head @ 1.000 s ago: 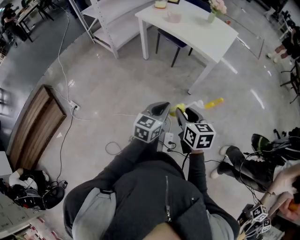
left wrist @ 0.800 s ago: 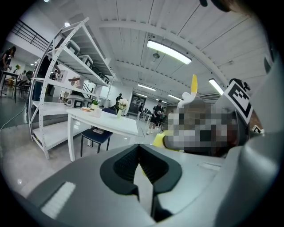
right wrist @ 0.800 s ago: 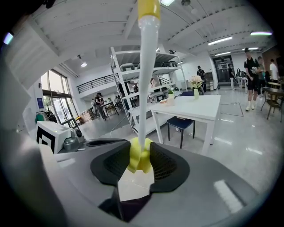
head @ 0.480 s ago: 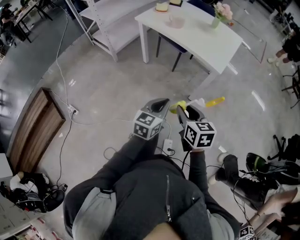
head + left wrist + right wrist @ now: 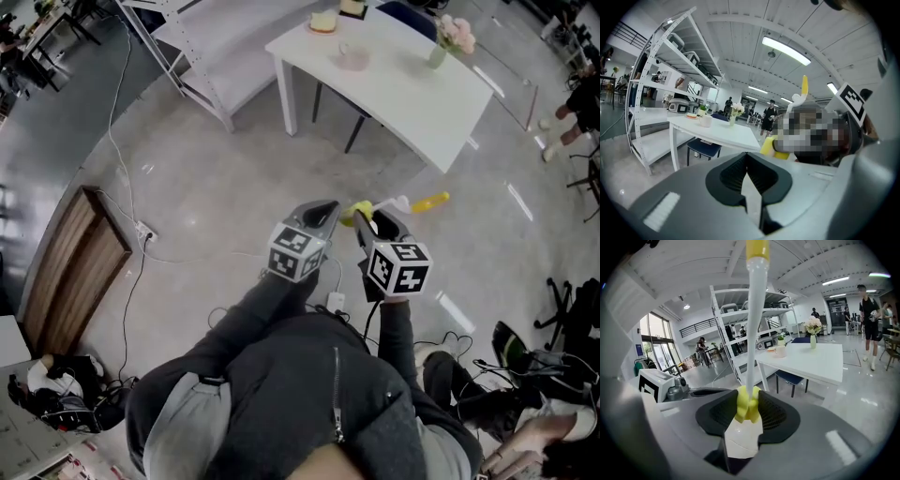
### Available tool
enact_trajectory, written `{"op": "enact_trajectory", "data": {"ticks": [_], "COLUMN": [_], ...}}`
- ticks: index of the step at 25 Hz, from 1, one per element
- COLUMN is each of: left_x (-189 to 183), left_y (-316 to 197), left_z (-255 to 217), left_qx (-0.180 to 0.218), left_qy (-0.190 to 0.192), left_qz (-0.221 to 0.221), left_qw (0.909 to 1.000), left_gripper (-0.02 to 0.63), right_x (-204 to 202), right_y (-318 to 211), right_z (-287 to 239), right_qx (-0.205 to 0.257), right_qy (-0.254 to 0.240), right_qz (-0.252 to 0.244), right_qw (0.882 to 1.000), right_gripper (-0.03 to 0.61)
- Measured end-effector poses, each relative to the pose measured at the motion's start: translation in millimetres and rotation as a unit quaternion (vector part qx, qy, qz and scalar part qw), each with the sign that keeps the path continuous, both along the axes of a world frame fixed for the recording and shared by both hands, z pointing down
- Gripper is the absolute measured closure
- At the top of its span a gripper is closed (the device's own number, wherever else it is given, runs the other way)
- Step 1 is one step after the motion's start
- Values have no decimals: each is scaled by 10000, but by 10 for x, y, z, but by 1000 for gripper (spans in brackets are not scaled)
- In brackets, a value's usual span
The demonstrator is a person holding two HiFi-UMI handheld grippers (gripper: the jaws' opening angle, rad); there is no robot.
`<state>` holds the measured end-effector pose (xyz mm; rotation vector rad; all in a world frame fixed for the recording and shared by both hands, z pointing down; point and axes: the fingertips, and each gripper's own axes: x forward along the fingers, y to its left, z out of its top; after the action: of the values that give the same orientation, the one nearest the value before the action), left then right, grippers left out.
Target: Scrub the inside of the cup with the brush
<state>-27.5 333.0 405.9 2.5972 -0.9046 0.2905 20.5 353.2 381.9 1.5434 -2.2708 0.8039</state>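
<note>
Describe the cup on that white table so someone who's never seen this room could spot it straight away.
Find the white rectangular table beside the white metal shelving rack. On its top, the pale squat cup stands between a small plate and a slim vase of pink flowers. It is the only low, open-topped vessel there.

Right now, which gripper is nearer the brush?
Right. The right gripper is shut on the brush, gripping it near one end. The left gripper is shut on nothing and sits alongside, to the brush's left in the head view.
</note>
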Motion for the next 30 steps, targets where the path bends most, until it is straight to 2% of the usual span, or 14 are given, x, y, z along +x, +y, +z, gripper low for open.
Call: {"op": "enact_trajectory", "data": {"ticks": [17, 30], "left_x": [-10, -22], "left_y": [-1364, -1726], "left_z": [-44, 29], "left_qx": [100, 48], "left_qy": [139, 204], "left_qz": [61, 96], "left_qw": [9998, 9997], "left_gripper": [615, 615], "right_x": [-36, -78], "right_y": [-1335, -1682], "right_z": [6, 72], "right_qx": [40, -2], "right_qy": [100, 154], "right_qz": [78, 96], "right_qw": [9999, 9998], "right_gripper": [442, 443]}}
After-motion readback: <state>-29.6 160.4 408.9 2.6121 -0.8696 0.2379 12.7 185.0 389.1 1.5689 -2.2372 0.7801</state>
